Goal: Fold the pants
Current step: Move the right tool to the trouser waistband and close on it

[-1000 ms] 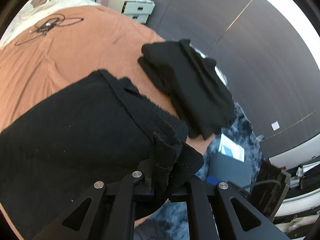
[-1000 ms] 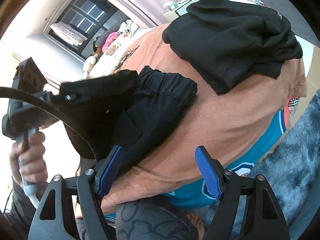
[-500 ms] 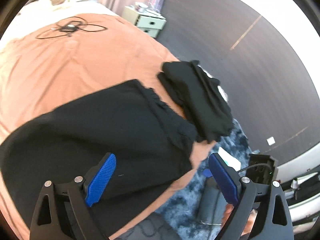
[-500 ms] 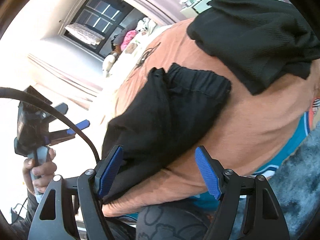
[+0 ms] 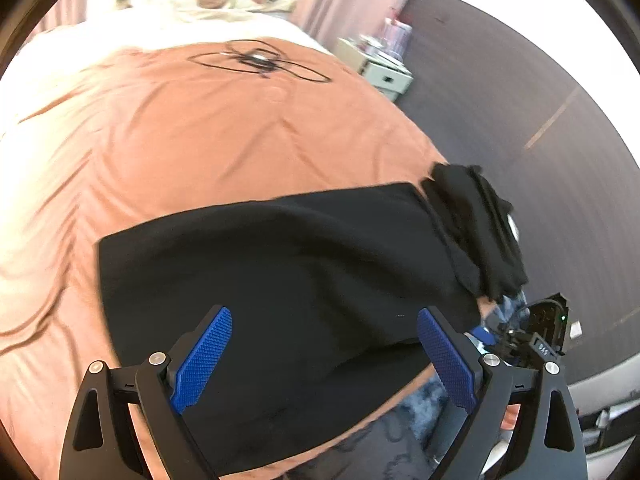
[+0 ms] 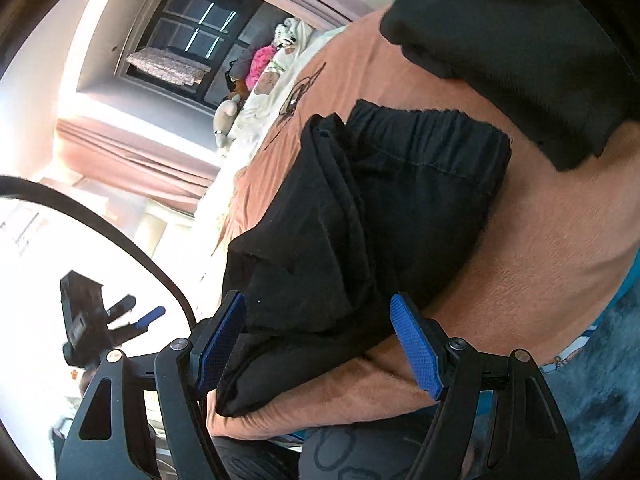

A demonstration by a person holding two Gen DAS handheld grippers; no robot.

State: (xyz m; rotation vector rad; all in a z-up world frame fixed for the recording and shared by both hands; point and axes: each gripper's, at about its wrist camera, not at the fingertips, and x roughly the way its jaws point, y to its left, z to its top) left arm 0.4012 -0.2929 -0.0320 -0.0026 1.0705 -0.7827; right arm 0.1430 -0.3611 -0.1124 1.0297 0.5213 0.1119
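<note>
From the left wrist we saw the black pants [image 5: 280, 280] lying folded on the orange bedspread [image 5: 200, 132], near the bed's edge. They made a broad dark slab with a soft ridge running across the top layer and a straight edge on the left. At their right end a second pile of black clothes [image 5: 480, 228] sat just beside them, perhaps touching. Our left gripper [image 5: 324, 356] hung above the pants with its blue pads spread wide and nothing between them.

From the right wrist we saw the pants [image 6: 360, 220] doubled over, the gathered elastic waistband toward the top and a folded layer lying over it with rumpled seams. Our right gripper [image 6: 320, 340] stood parted, its pads to either side of the near fold, not pressing it. The other black pile [image 6: 520, 40] lay beyond, apart from the waistband.
</note>
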